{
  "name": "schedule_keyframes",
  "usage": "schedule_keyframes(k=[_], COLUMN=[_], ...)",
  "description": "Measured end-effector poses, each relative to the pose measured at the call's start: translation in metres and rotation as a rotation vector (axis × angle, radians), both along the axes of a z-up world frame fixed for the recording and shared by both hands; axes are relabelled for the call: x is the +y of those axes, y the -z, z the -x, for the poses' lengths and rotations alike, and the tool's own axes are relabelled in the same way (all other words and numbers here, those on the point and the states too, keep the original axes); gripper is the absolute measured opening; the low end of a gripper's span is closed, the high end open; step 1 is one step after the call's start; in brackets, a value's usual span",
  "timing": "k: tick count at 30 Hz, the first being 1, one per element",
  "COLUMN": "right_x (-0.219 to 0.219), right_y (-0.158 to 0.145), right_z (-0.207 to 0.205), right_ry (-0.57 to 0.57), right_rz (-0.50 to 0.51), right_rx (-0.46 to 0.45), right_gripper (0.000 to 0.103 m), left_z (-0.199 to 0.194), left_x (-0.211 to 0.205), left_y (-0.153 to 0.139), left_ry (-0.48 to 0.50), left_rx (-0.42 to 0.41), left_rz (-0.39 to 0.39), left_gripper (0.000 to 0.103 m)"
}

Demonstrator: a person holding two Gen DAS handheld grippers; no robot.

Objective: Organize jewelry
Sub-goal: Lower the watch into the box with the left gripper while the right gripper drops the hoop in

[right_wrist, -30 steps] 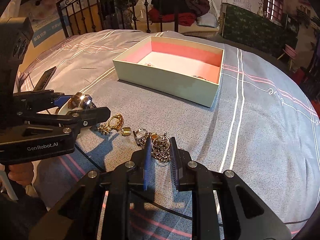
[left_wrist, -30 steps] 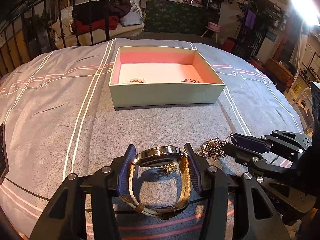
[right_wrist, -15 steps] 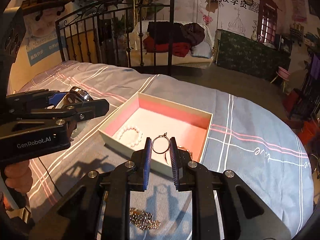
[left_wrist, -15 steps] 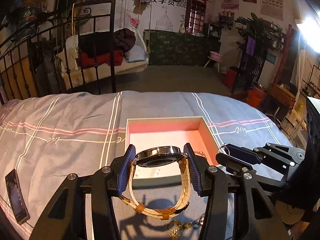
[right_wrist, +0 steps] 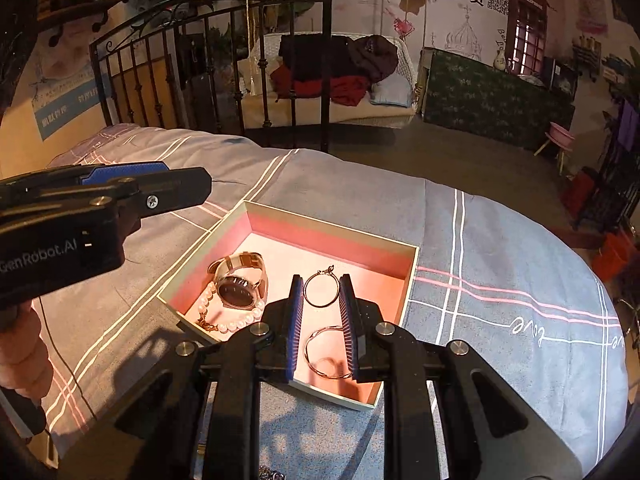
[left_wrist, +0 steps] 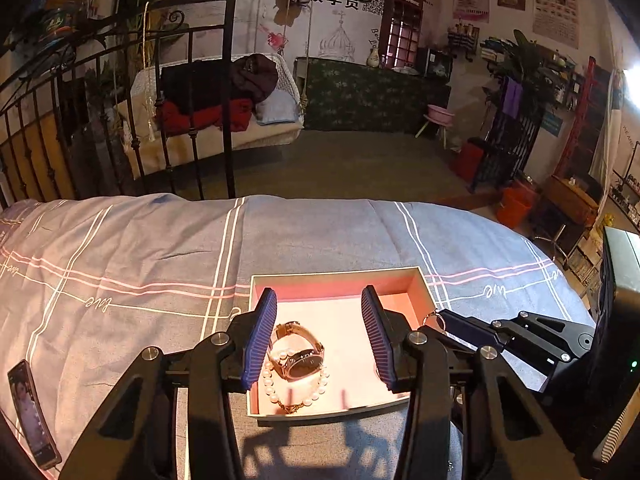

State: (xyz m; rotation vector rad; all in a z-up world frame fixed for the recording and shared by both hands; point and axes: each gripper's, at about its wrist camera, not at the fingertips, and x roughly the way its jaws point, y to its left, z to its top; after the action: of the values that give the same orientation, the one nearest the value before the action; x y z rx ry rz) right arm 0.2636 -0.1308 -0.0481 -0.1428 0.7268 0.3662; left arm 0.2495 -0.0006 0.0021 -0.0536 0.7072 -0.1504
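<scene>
My left hand-held gripper hovered over the shallow pale-green cardboard box with a pink lining, which sat on the grey bedspread with white and pink stripes. Its blue ribbed pads stood apart with nothing between them – the jaws had just been closing a little, yet they gripped nothing. The gold-banded wristwatch with a dark round dial lay released on the box floor, resting on its side across the white pearl bracelet, at the box's left end in the left wrist view.

My right hand-held gripper was clenched on a thin gold hoop with a small clasp, held upright between the narrow-set pads above the right half of the box. Beneath it, on the pink floor, lay a second thin gold ring-shaped piece – whether bangle or earring I could not tell. In the right wrist view the watch and the pearls lay just beside each other, touching, well to the left of the hoop. The left gripper showed there from the side, a hand below it. A phone with a lit screen lay on the bedspread, well apart from the box.
</scene>
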Motion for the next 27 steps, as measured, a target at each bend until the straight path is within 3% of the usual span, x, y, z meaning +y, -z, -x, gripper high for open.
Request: schedule_keyframes(k=[19, 25, 26, 27], right_x=[0.019, 0.021, 0.021, 0.022], right_y=[0.046, 0.055, 0.054, 0.053], right_z=[-0.036, -0.038, -0.037, -0.035], right_ry=[-0.017, -0.018, -0.018, -0.008], right_rz=[0.072, 0.08, 0.084, 0.098], right_rx=[0.124, 0.139, 0.136, 0.122], right_gripper=[0.019, 0.021, 0.04, 0.075], left_z=[-0.043, -0.046, -0.046, -0.046], left_x=[-0.001, -0.005, -0.005, -0.005], left_y=[0.051, 0.056, 0.056, 0.055], left_ry=[-0.052, -0.048, -0.046, -0.044], left_rx=[0.162, 0.18, 0.177, 0.176], left_rz=[-0.006, -0.015, -0.015, -0.012], left_gripper=[0.041, 0.041, 0.047, 0.071])
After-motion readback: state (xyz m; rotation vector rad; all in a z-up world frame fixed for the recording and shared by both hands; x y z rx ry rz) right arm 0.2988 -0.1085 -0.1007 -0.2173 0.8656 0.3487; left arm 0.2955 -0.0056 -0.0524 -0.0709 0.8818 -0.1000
